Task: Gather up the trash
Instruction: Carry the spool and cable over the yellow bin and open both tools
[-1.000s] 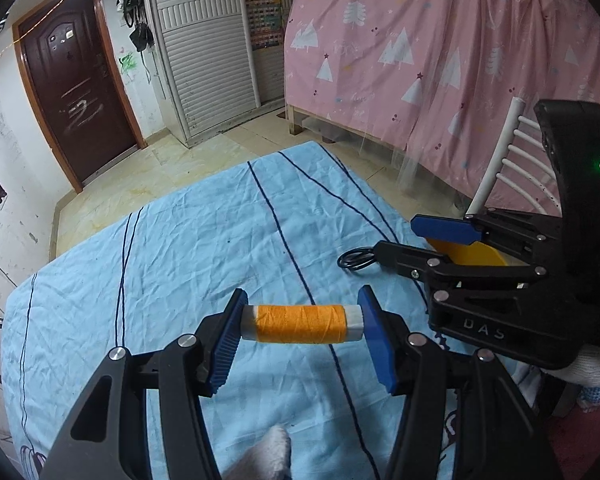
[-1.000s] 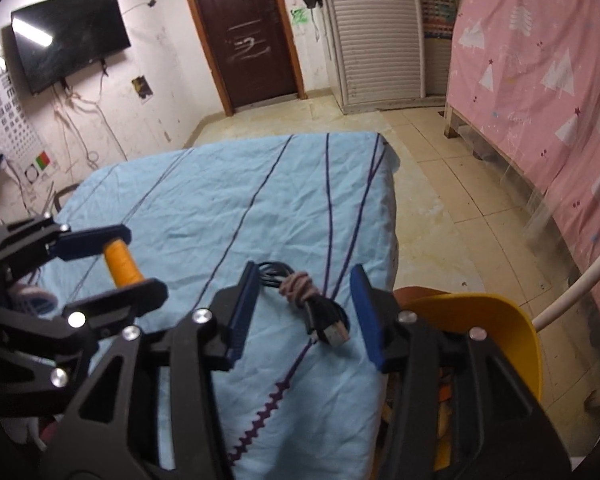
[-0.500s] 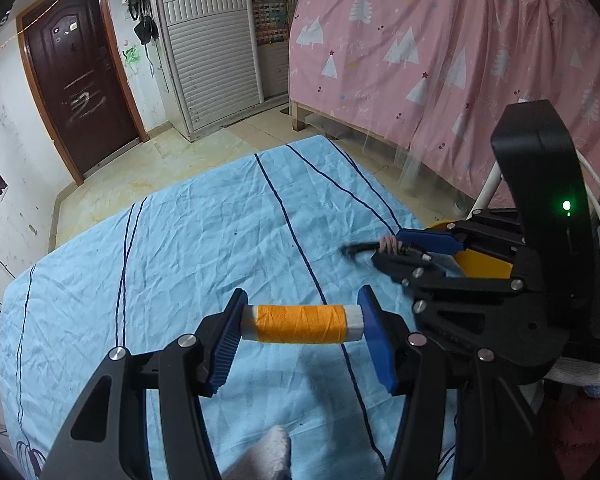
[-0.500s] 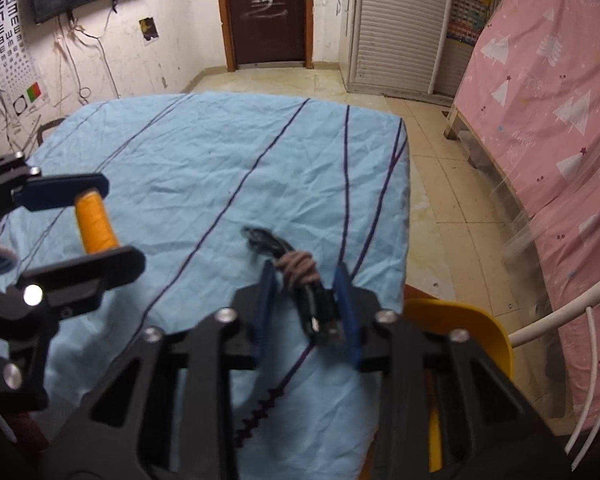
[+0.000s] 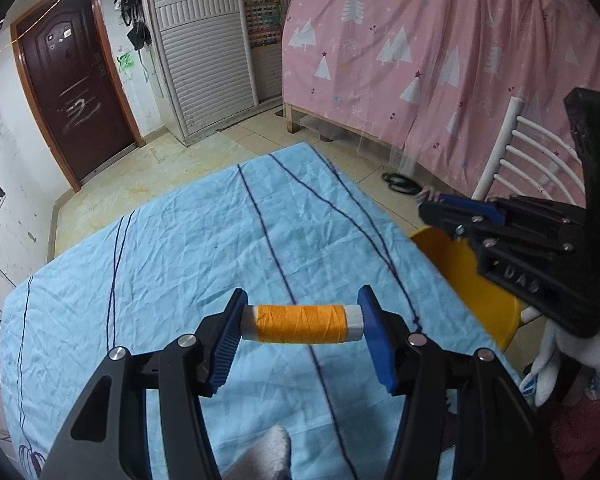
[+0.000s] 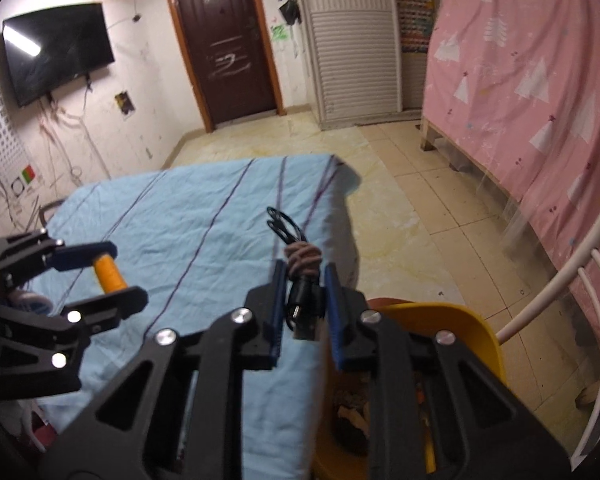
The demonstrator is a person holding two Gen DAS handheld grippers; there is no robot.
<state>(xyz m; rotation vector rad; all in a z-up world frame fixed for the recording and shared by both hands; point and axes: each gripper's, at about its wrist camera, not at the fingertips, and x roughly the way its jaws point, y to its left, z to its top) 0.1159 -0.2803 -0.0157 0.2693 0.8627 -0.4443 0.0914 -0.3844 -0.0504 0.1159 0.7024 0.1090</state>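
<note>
An orange thread spool (image 5: 300, 323) with white ends is clamped endwise in my left gripper (image 5: 302, 312), which is shut on it above the blue tablecloth (image 5: 180, 260). In the right wrist view my right gripper (image 6: 303, 276) has its jaws closing on a bundled black cable (image 6: 306, 304). The pads press the plug end, and the coil (image 6: 282, 220) sticks out ahead, tied with a brownish band. The cable hangs clear of the cloth at the table's right edge. A yellow bin (image 6: 452, 320) with scraps inside stands right below. The left wrist view shows the right gripper (image 5: 460, 210) holding the cable (image 5: 400, 182) over the bin (image 5: 468, 280).
A white slatted chair (image 6: 580, 280) stands right of the bin, with a pink curtain (image 5: 420, 60) behind it. Tiled floor (image 6: 400, 208) lies beyond the table's far edge. A dark door (image 6: 224, 40) and a wall-mounted television (image 6: 56, 48) are at the back.
My right gripper has shut on the black cable, lifted it off the cloth and carried it right, over the table edge by the bin. The left gripper still holds the spool in place.
</note>
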